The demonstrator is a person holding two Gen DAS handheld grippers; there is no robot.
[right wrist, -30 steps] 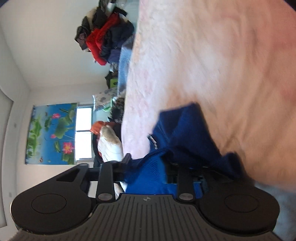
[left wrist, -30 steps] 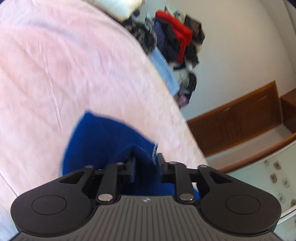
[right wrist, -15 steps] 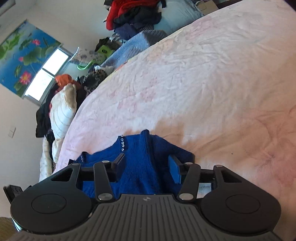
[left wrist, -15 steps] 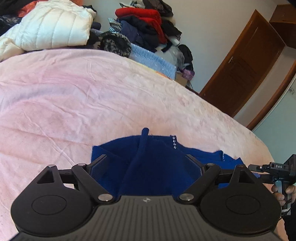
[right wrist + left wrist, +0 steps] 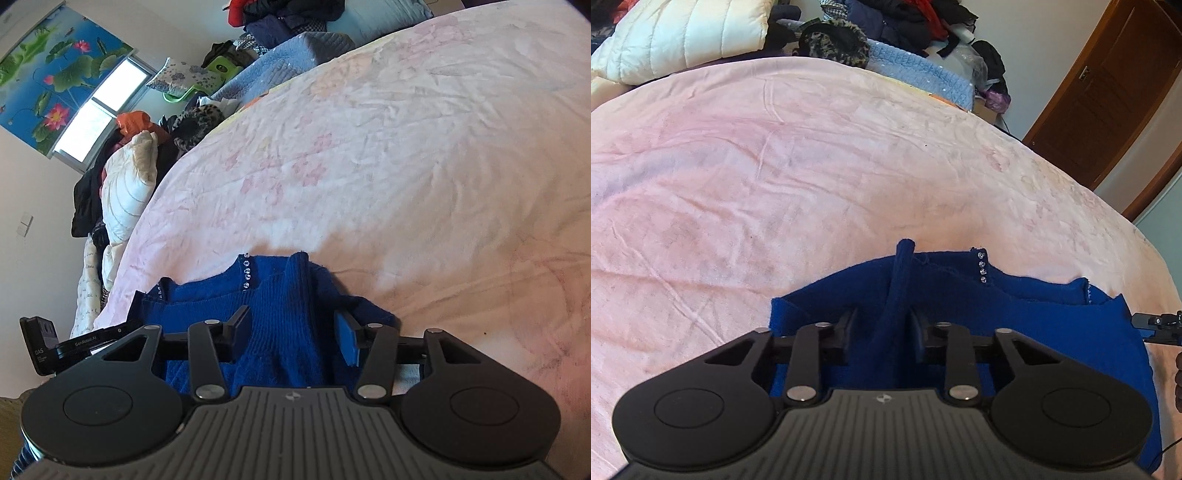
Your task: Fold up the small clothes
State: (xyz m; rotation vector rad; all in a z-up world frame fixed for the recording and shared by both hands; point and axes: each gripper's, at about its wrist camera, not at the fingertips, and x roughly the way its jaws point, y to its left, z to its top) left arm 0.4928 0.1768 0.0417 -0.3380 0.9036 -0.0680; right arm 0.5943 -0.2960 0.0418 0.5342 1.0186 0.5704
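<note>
A small blue knitted sweater (image 5: 1027, 317) with a row of rhinestones lies spread on the pink bedspread (image 5: 812, 166). My left gripper (image 5: 882, 328) is open, its jaws standing on either side of a raised fold of the sweater. In the right wrist view the same sweater (image 5: 280, 321) lies under my right gripper (image 5: 293, 328), which is open with the knit between its fingers. The right gripper's side shows at the left wrist view's right edge (image 5: 1160, 325).
A white puffy jacket (image 5: 690, 33), a leopard-print item (image 5: 834, 40), a light blue blanket (image 5: 923, 74) and a heap of dark clothes (image 5: 916, 18) lie beyond the bed's far edge. A brown door (image 5: 1108, 85) stands at the right. A window (image 5: 99, 110) is at the left.
Both grippers let go of the sweater, which now lies on the bed. The left jaws, wide half a second ago, have narrowed around a raised fold; the right jaws have widened.
</note>
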